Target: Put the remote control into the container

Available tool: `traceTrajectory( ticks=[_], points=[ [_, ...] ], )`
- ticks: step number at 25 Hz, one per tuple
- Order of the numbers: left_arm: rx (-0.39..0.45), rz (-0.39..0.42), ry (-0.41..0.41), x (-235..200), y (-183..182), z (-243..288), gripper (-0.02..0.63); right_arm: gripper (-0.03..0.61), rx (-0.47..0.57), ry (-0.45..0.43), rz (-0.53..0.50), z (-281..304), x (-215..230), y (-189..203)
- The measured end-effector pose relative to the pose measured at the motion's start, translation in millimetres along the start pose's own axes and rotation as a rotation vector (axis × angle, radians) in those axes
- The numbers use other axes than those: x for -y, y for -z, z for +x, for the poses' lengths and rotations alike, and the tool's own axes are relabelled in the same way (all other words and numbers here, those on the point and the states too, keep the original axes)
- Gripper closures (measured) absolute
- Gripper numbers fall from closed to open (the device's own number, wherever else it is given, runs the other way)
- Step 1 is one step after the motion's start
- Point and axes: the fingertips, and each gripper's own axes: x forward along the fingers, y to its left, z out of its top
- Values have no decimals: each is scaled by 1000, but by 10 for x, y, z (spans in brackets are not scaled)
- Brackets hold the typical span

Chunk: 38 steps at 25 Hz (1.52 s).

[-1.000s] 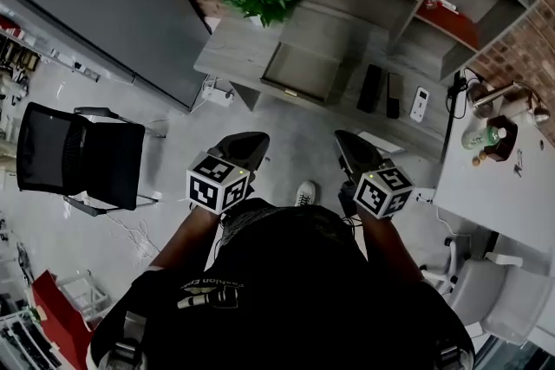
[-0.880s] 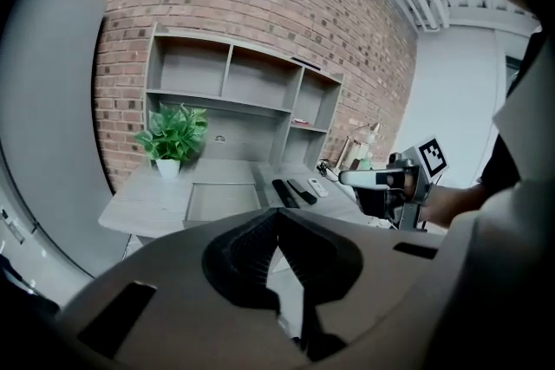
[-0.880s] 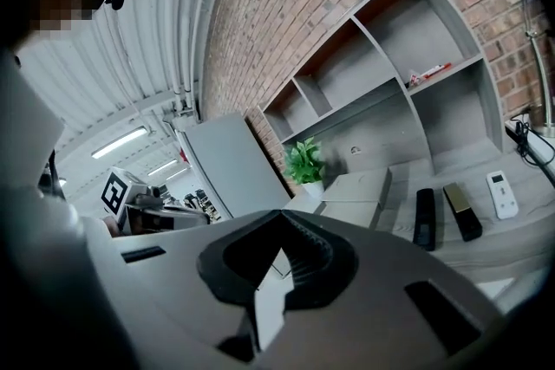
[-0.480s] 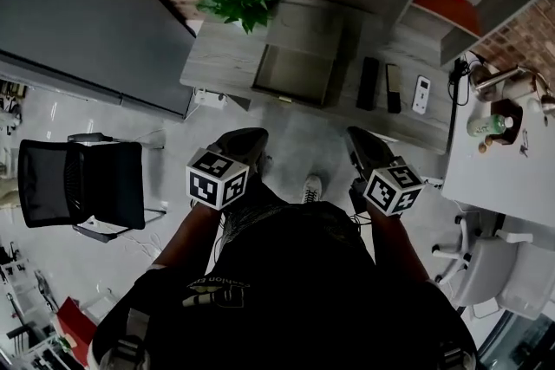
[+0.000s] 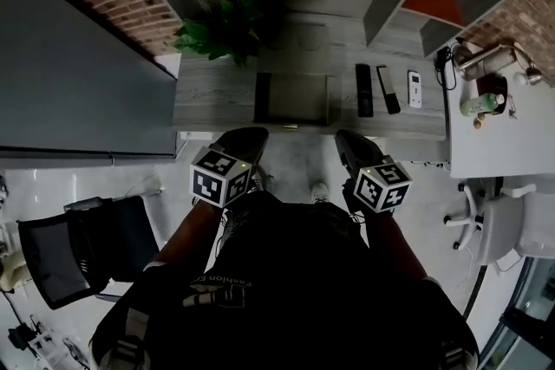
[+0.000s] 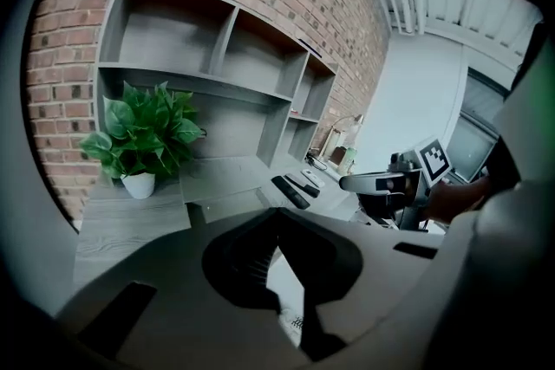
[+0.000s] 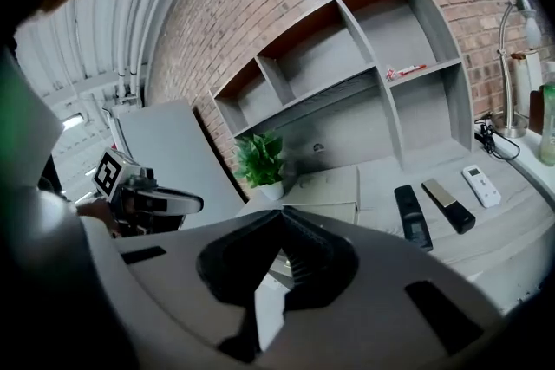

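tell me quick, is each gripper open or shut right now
Left gripper: shut, holding nothing.
Right gripper: shut, holding nothing.

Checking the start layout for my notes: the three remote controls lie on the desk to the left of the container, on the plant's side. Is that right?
Not quite. The head view shows the two black remote controls and the white remote control on the desk to the right of the container, on the side away from the potted plant.
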Motion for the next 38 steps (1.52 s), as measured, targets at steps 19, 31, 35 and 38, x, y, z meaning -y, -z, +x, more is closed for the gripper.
traceTrajectory(
  ticks=[19,31,35,38],
  points=[
    [-136,61,182,-1051,48,342,607,567,-78,464,-19,582,1058,78],
    [-191,-44,19,-1346,-40,569,607,355,-352,588,27,958,2572,468],
    [-183,-74,-9,-1388,-35,661,607,339,-397,558,47,1130,2748,543],
    [-185,-90,-24,-1390,-50,678,607,337,-437,551,64,1178,2814,674]
  ],
)
